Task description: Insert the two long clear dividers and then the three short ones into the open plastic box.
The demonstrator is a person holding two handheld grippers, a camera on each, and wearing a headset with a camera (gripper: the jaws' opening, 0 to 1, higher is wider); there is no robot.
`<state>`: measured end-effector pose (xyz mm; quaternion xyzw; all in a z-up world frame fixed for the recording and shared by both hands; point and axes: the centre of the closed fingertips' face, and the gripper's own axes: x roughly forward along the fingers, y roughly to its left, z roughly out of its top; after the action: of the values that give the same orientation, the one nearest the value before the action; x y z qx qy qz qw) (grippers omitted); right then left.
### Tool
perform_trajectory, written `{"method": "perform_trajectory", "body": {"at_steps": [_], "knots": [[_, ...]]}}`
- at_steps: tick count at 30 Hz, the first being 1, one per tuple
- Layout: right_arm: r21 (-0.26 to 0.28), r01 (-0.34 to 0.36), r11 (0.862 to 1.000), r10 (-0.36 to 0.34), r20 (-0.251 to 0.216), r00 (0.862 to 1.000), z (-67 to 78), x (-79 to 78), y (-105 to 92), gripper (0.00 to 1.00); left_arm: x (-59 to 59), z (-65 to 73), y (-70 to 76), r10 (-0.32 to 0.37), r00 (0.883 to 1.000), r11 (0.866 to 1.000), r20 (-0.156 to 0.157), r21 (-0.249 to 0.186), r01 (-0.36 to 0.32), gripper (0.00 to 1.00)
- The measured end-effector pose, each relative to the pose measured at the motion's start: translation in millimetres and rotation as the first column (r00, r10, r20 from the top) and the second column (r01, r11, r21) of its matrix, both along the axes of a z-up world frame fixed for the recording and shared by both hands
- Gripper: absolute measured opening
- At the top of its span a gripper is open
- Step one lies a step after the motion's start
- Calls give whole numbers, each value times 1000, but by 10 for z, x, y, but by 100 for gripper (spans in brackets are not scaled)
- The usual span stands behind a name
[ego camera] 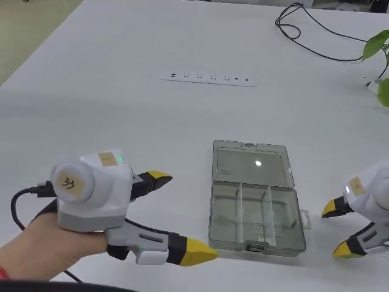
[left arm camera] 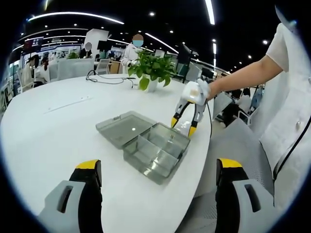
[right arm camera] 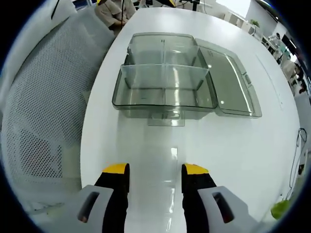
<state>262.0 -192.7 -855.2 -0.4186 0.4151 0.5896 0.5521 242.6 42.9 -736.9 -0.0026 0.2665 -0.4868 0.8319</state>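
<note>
Clear, grey-tinted plastic box (ego camera: 255,226) lies open on the white table (ego camera: 109,115), with its hinged lid (ego camera: 251,164) folded flat on the far side. Two clear dividers (ego camera: 240,208) stand upright inside the box and run from the lid side to the near wall, splitting the tray into three lanes. The left gripper (ego camera: 182,216) is held by a hand (ego camera: 42,249) just above the table, to the left of the box and apart from it. Its yellow-tipped fingers (ego camera: 199,252) are spread wide and hold nothing. The right gripper (ego camera: 337,229) sits at the right edge of the head view, just beside the box's right wall and not touching it. Its fingers (right arm camera: 116,171) are parted with a moderate gap, point at the box's latch side, and are empty. A white power strip (ego camera: 209,78) lies flat on the table beyond the box. A black cable (ego camera: 316,39) curls at the far right corner, near a green plant (ego camera: 380,55).
</note>
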Motion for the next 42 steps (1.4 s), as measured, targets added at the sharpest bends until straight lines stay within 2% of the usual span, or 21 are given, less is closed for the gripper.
{"method": "perform_trajectory", "body": {"at_steps": [4,8,16,17,23,29,36,42], "knots": [[-4,-5,1000,5,12,1000,-23,-4,7,42,2,-5,12,4,1000,1000,-2,0,-4,100],[-8,-17,1000,18,43,999,-23,37,4,38,3,-8,19,8,1000,1000,-4,-3,-8,100],[-3,-3,1000,3,43,999,-15,27,10,34,4,-19,27,7,1000,1000,-3,-2,-7,100],[-4,-6,1000,6,56,998,-12,41,14,33,4,-20,29,7,1000,1000,-4,-3,-7,100],[-9,3,1000,-2,46,999,-15,21,21,33,2,-19,24,4,1000,1000,-3,-2,-4,100],[-15,13,1000,-12,63,998,33,-35,62,33,13,6,12,0,1000,1000,5,-3,0,100],[19,52,998,-54,99,994,207,-1,72,33,31,48,7,-8,1000,1000,13,-1,8,99],[43,72,996,-78,162,984,478,25,90,33,59,148,-47,-6,1000,1000,20,-21,6,98]]}}
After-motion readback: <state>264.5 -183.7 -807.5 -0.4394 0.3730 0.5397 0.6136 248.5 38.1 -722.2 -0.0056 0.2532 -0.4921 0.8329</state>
